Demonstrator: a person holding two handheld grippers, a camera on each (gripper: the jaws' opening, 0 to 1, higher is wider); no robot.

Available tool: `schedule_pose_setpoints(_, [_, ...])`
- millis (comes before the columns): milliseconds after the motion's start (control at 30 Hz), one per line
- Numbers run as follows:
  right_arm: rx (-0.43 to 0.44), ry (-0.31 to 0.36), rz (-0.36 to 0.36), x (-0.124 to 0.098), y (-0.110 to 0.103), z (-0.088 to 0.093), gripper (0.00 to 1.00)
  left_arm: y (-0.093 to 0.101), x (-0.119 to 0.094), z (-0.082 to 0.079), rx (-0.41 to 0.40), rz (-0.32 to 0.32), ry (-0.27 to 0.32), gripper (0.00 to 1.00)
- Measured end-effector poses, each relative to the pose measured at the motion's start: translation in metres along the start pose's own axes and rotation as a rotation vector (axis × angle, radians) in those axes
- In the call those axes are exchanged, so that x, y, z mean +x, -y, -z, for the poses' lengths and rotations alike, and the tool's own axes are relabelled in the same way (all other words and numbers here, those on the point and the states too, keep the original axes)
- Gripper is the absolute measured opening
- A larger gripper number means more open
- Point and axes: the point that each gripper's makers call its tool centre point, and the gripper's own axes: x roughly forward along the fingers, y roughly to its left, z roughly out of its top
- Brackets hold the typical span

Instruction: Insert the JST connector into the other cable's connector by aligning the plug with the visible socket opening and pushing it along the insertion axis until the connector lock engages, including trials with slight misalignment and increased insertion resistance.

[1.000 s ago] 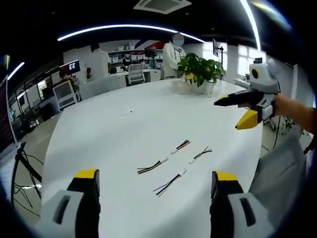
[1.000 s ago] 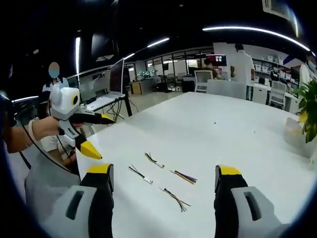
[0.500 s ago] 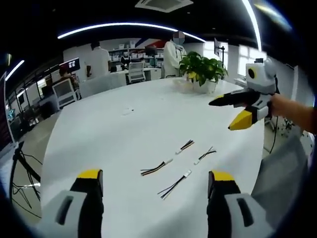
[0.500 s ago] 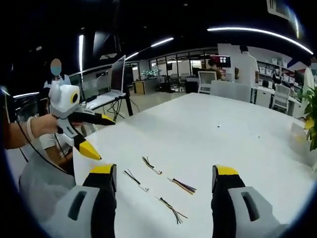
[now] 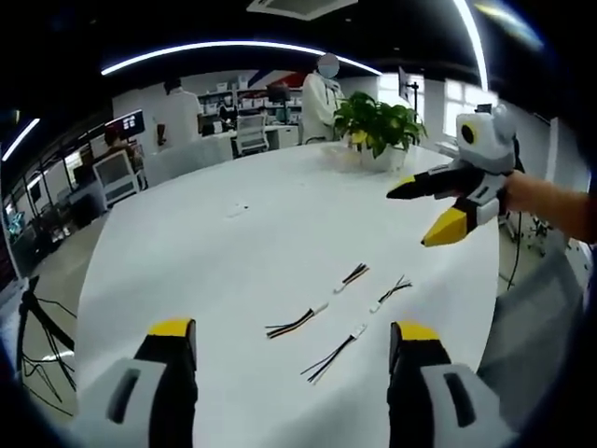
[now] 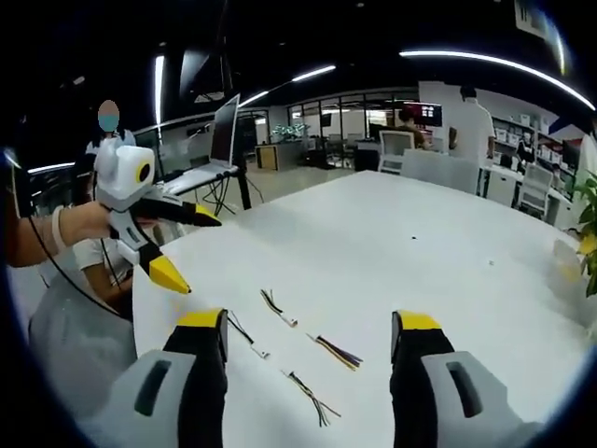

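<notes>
Four short cable pigtails with white JST connectors lie loose on the white tabletop, well apart from both tongs: in the left gripper view, one with dark and orange leads, one nearest the camera, one farther back and one to the right. In the right gripper view the same four lie between the jaws, e.g. a dark-leaded one and a multicoloured one. None is mated; plug and socket are too small to tell apart. Left tongs: jaws spread wide, nothing held; in the right gripper view they hover above the tabletop's near edge, also spread. Right tongs: spread, empty, hovering above the cables. Judged step: approach, before any pickup. Next move calls for lowering each pair onto a separate cable just behind its housing, so the mating faces stay free for alignment. Against half a second earlier: cables sit slightly lower and nearer between the jaws in both views, consistent with the cameras moving; a potted plant stands at the far side.
</notes>
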Motion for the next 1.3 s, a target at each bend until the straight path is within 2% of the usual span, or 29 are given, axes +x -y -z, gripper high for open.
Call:
schedule_pose_setpoints(233, [-0.007,-0.013,-0.007,0.007,0.005,0.006,0.68,0.000,0.009,0.000,0.011,0.016,-0.007,0.81])
schedule_pose_setpoints(333, [-0.008,-0.014,-0.018,0.010,0.005,0.007,0.66,0.003,0.012,-0.007,-0.025,0.052,0.030,0.78])
schedule_pose_setpoints(467, [-0.018,-0.026,-0.036,0.013,0.004,0.009,0.62,-0.001,0.013,-0.011,-0.009,0.052,0.041,0.76])
schedule_pose_setpoints(867, [-0.027,-0.040,-0.076,0.023,0.005,0.015,0.57,-0.003,0.028,0.001,0.053,0.074,-0.010,0.73])
schedule_pose_setpoints(1100, [-0.058,-0.070,-0.090,0.028,0.007,0.022,0.56,-0.003,0.033,-0.006,-0.006,0.111,0.041,0.67])
schedule_pose_setpoints(1300, [-0.090,-0.092,-0.110,0.032,0.005,0.028,0.51,-0.004,0.038,-0.004,0.033,0.114,0.046,0.66])
